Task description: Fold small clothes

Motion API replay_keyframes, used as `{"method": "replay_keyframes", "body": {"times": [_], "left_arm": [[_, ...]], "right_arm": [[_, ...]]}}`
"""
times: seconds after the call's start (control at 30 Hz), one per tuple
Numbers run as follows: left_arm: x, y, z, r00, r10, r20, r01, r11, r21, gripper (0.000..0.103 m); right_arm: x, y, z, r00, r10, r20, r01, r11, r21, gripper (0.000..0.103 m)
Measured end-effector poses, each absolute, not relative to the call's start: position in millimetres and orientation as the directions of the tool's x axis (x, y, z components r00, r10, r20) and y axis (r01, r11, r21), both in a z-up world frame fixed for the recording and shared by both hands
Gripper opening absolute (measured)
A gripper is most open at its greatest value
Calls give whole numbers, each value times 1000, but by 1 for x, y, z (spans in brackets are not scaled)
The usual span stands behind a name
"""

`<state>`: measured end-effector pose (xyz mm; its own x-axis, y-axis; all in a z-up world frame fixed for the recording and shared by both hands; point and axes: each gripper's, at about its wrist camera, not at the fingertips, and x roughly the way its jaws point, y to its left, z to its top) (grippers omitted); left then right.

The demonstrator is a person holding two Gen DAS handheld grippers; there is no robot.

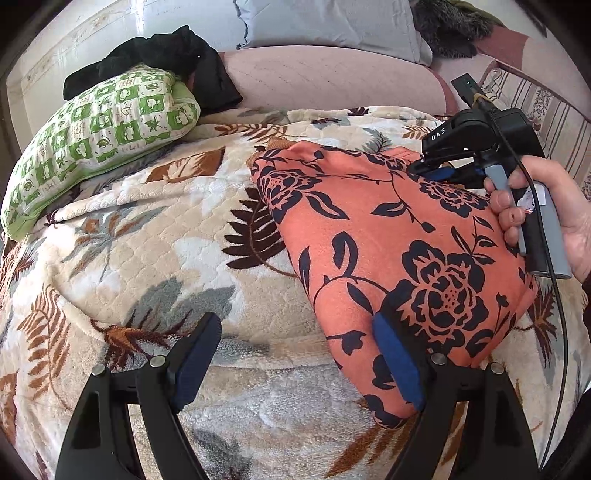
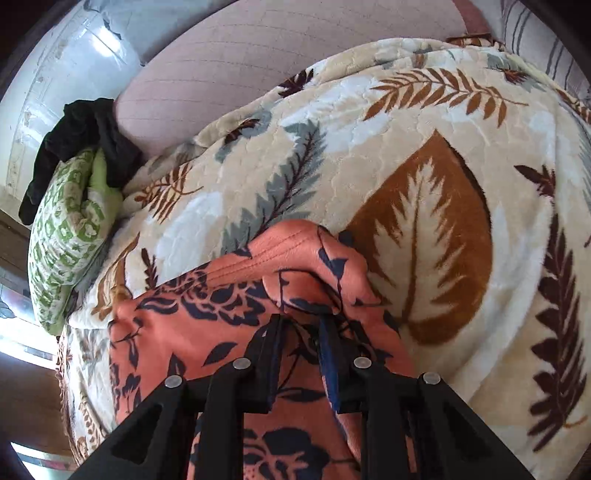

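Observation:
An orange garment with a black rose print (image 1: 388,240) lies on the leaf-patterned blanket (image 1: 166,240). My left gripper (image 1: 295,343) is open just above the blanket; its right finger (image 1: 397,362) rests on the garment's near corner, its left finger over bare blanket. My right gripper (image 1: 428,168) is at the garment's far right edge, held in a hand. In the right wrist view the right gripper (image 2: 301,325) is shut on a bunched fold of the orange garment (image 2: 221,314) near its stitched hem.
A green and white pillow (image 1: 99,140) lies at the blanket's far left with a black garment (image 1: 159,55) on it. A pink headboard cushion (image 1: 332,77) and a grey pillow (image 1: 325,22) stand behind. The blanket (image 2: 424,184) spreads wide to the right.

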<state>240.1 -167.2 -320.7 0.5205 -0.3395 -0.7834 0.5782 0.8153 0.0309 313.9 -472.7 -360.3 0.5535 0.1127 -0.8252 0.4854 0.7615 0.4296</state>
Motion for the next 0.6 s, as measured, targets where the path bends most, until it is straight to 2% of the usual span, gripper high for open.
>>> {"method": "replay_keyframes", "body": {"times": [0.13,0.3,0.47,0.6], "left_arm": [[241,-162,-315,515,-361,-778,564,826,-10,85],[238,-159,-311,526,-346,-777,533,846,-16,85],[232,-163,-312,562,-311,-767,521,853,35,87],[234,-160,-312,565,-307,-766,502,864,25,90]], "right_arm": [[295,-469,-340,589,122,-799,474,748,464,23],[235,-436,-307,649,188,-738,353,784,510,23],[189,-394,-329,533,168,-829,361,842,402,24],[180,-382,-327,539,126,-833,312,889,336,24]]}}
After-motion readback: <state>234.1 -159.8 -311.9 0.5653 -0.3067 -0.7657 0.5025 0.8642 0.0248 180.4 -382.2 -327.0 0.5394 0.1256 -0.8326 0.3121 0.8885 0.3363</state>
